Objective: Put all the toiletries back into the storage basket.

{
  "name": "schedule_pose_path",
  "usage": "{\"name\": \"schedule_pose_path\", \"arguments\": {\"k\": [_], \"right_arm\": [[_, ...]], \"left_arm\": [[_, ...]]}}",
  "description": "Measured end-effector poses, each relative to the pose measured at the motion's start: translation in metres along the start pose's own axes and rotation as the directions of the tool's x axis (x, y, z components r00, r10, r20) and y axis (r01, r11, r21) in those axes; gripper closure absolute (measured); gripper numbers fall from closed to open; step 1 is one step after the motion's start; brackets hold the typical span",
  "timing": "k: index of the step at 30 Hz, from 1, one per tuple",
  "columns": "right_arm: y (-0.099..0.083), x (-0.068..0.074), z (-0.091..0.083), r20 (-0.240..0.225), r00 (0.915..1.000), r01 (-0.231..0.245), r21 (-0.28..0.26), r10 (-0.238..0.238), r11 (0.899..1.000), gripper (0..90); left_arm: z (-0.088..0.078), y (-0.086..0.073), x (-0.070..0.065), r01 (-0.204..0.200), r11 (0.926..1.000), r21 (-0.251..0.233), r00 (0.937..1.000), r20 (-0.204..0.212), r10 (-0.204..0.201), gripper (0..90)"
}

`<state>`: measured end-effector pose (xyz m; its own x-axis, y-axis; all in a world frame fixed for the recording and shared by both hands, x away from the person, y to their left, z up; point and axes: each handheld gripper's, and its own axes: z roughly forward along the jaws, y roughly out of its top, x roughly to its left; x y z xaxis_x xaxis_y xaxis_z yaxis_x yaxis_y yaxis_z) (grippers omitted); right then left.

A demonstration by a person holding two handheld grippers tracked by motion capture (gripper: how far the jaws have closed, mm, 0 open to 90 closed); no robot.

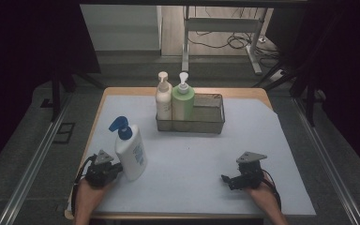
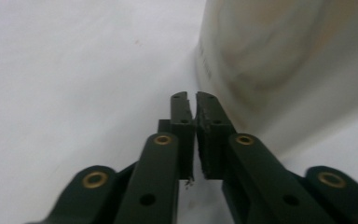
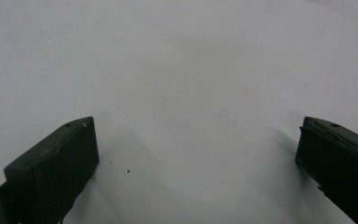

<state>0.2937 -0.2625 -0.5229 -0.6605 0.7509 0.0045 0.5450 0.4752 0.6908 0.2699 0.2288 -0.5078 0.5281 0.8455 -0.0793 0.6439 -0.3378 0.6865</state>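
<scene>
Jaws: left gripper together, empty beside blue-pump bottle; right gripper apart. Two bottles in basket, third outstanding.

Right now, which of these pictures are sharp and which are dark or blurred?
High view: dim, with black edges, though the blue-capped bottle reads clearly. Left gripper view: the claw is sharp, the white bottle beside it is blurred. Right gripper view: evenly lit, with soft shadows on the white sheet.

- My high view looks forward and down over the whole bench.
- My left claw view sits close, sharing the bottle.
- My right claw view faces bare bench, close.
</scene>
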Motion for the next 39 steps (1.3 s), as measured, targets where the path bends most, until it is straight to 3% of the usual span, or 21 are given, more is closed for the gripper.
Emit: {"name": "schedule_pose_path", "arguments": {"k": [4,8,13,18,30,39], "right_arm": [[0.0,0.0,0.0,0.0,1.0,0.0,0.0,0.0,1.0,0.0],[0.0,0.0,0.0,0.0,1.0,0.0,0.0,0.0,1.0,0.0],[0.0,0.0,0.0,0.0,1.0,0.0,0.0,0.0,1.0,0.0],[0.0,0.0,0.0,0.0,1.0,0.0,0.0,0.0,1.0,0.0],[0.0,0.0,0.0,0.0,1.0,0.001,-0.001,-0.001,1.0,0.0],[0.0,0.0,0.0,0.002,1.0,0.003,0.0,-0.003,1.0,0.0]], "left_arm": [[0.004,0.004,-0.001,0.001,1.0,0.006,1.0,0.008,-0.001,89.3],[0.005,0.001,0.002,0.048,0.9988,-0.008,0.9983,0.034,-0.047,89.4],[0.005,0.0,0.001,0.067,0.9977,-0.01,0.9968,0.045,-0.066,89.5],[0.006,0.0,-0.003,0.06,0.9982,0.0,0.9973,0.042,-0.06,89.5],[0.012,0.003,-0.017,0.035,0.9994,0.005,0.995,0.093,-0.036,89.5],[0.017,0.007,-0.035,-0.012,0.9997,0.021,0.9911,0.133,0.009,89.5]]}}
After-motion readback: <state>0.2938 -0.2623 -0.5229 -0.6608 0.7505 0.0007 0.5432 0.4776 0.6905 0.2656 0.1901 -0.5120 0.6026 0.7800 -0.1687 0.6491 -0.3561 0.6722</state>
